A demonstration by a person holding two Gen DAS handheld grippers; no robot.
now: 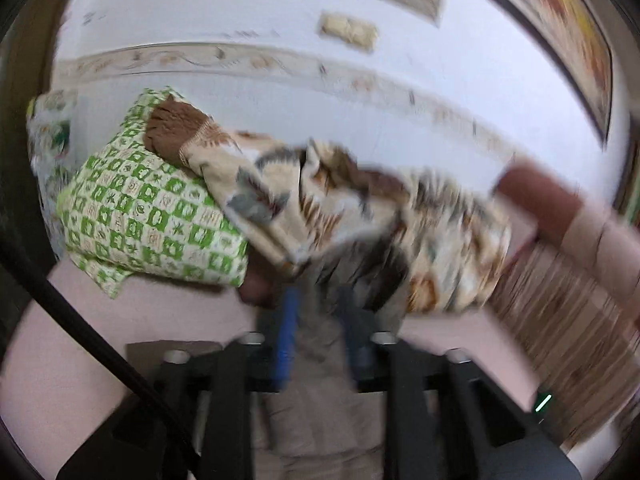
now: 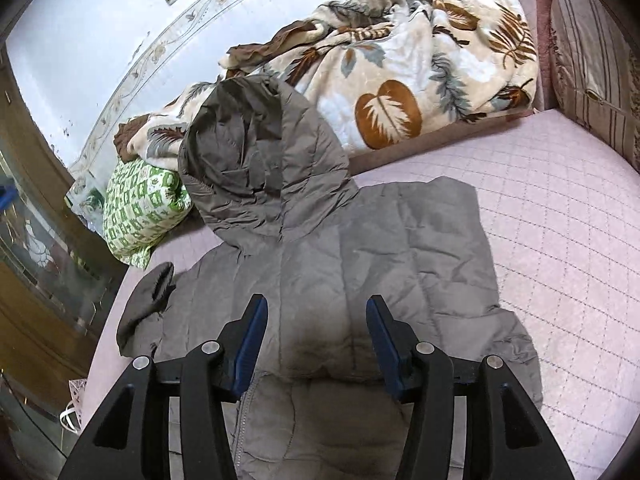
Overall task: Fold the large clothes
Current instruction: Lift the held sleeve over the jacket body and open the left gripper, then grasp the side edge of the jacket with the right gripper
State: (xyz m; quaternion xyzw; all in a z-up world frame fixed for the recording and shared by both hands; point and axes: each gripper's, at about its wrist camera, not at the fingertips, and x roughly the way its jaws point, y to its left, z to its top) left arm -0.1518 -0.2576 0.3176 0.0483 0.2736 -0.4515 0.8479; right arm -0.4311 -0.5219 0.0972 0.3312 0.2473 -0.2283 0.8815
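A grey-brown hooded puffer jacket (image 2: pixel 320 248) lies spread on a pink quilted bed (image 2: pixel 560 220), hood toward the 12 o'clock side of the right wrist view and hem running off toward 6 o'clock under the camera. Its long axis runs hood to hem, roughly 12 to 6. One sleeve (image 2: pixel 148 300) sits bunched at about 9 o'clock; the other side appears already laid inward, its edge straight at 3 o'clock.

The right tongs (image 2: pixel 316 320) hang spread above the jacket's middle, nothing between the pads. The left tongs (image 1: pixel 320 320) are partly apart in a badly blurred picture; grey cloth lies between the blue pads (image 1: pixel 286 344), but whether they pinch it cannot be told.

The risks, as judged from here: slick padded fabric may slide out of a shallow grip, and trapped air may spring a fold back open. The hood rests against a leaf-print blanket (image 2: pixel 400 80) at 12 o'clock, beside a green checked pillow (image 2: pixel 140 208) at 10 o'clock; pulling the hood down could drag the blanket along or leave the hood crumpled. The bunched sleeve could fold unevenly.
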